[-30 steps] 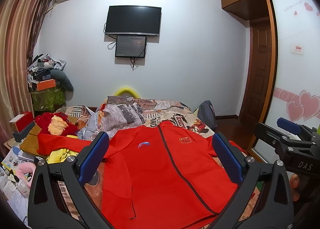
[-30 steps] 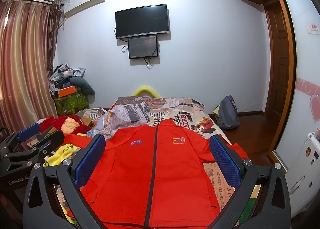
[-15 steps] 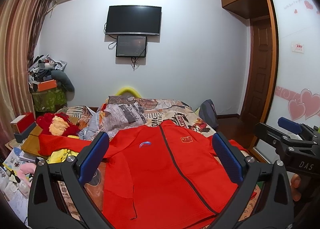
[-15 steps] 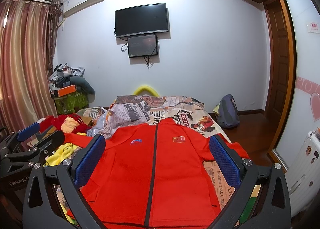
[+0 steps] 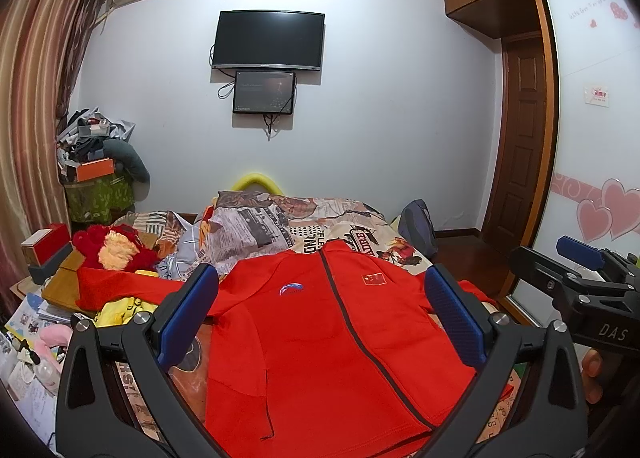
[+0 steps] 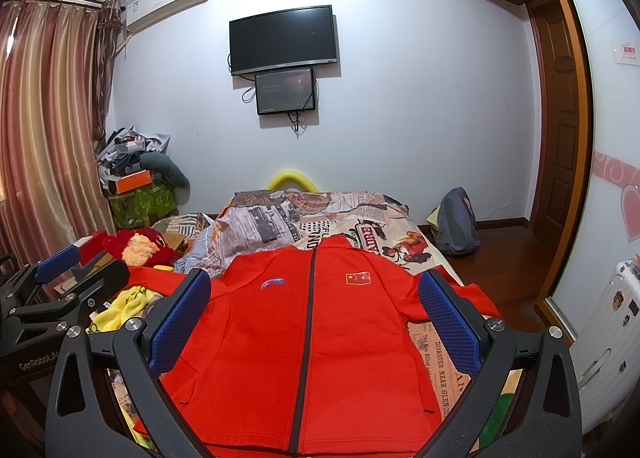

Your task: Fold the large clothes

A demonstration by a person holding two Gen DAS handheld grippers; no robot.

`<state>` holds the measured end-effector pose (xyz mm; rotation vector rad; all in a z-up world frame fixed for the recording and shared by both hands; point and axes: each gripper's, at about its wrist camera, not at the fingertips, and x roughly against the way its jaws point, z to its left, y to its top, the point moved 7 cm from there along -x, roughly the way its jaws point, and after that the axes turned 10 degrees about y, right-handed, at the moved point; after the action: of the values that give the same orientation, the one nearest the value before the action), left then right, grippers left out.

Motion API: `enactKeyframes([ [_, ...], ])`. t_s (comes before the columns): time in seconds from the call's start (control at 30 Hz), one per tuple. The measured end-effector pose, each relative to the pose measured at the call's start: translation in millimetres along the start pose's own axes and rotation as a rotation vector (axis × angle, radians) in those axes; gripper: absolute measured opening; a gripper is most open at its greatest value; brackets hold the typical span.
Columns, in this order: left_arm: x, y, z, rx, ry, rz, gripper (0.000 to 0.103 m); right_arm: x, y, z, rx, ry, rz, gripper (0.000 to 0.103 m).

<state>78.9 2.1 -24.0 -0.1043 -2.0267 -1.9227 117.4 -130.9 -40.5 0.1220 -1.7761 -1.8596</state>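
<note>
A large red zip jacket [image 5: 320, 342] lies flat and face up on the bed, zip closed, collar toward the far wall. It also shows in the right wrist view [image 6: 308, 342]. Its sleeves spread out to both sides. My left gripper [image 5: 320, 318] is open and empty, held above the jacket's near half. My right gripper [image 6: 314, 322] is open and empty, also above the jacket. The right gripper shows at the right edge of the left wrist view [image 5: 580, 290]. The left gripper shows at the left edge of the right wrist view [image 6: 60, 294].
The bed [image 6: 400, 234] has a newspaper-print cover with a crumpled quilt [image 5: 248, 234] beyond the collar. A red plush toy [image 5: 116, 246], yellow cloth and clutter lie to the left. A backpack [image 6: 456, 222], door and wardrobe stand to the right.
Both views have tilted up very slightly; the jacket sits a little lower in the frames. Both grippers stay open and the jacket has not moved.
</note>
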Motion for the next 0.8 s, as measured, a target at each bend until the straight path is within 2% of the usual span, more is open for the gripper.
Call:
enactKeyframes([
  [0.8, -14, -1, 3, 0.007, 0.005, 0.02, 0.103, -8, -6, 3, -0.008, -0.003, 0.021, 0.103],
])
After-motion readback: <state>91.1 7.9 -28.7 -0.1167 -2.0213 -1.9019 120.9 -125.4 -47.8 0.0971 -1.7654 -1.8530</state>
